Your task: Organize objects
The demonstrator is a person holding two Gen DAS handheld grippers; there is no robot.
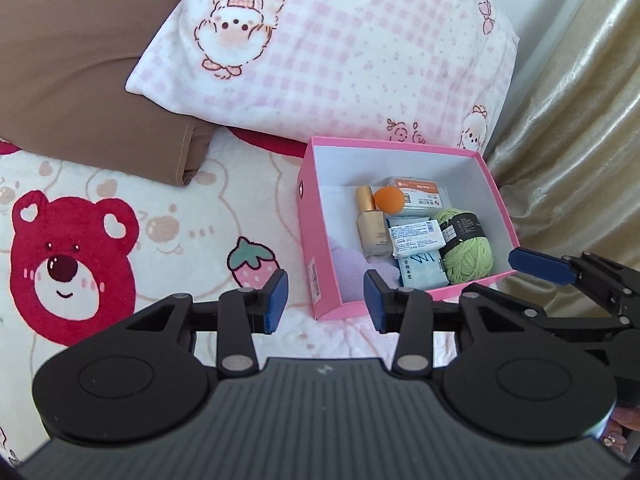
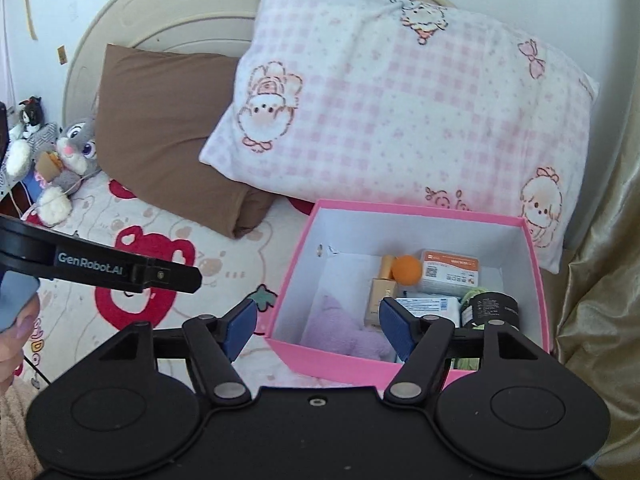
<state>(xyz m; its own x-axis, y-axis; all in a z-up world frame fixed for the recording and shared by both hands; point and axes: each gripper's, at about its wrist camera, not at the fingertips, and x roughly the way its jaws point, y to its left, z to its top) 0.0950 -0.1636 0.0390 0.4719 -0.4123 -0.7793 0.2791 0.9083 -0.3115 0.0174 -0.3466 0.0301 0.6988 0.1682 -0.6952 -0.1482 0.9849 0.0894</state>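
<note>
While both grippers hover over the bed, the pink box (image 1: 320, 248) sits on the bear-print blanket (image 1: 160, 216), its far rim just beside the pink checked pillow (image 1: 340, 60). From the left wrist view the box lies at about one o'clock from the left gripper (image 1: 326, 300), whose blue pads stand wide apart and hold nothing. The right gripper (image 2: 318, 326) is likewise spread wide and empty, its right finger reaching over the near rim of the box.

Inside, a gold-capped bottle (image 1: 370, 224) lies with an orange sponge (image 1: 387, 200) touching its cap at two o'clock. Behind the sponge rests an orange-labelled packet (image 1: 420, 196). A white and blue packet (image 1: 416, 236) lies between the bottle and a ball of green yarn (image 1: 466, 248), which fills the box's right near corner. A soft purple item (image 2: 340, 328) occupies the near left corner.

A brown pillow (image 1: 80, 60) lies at ten o'clock, beside the checked one.
</note>
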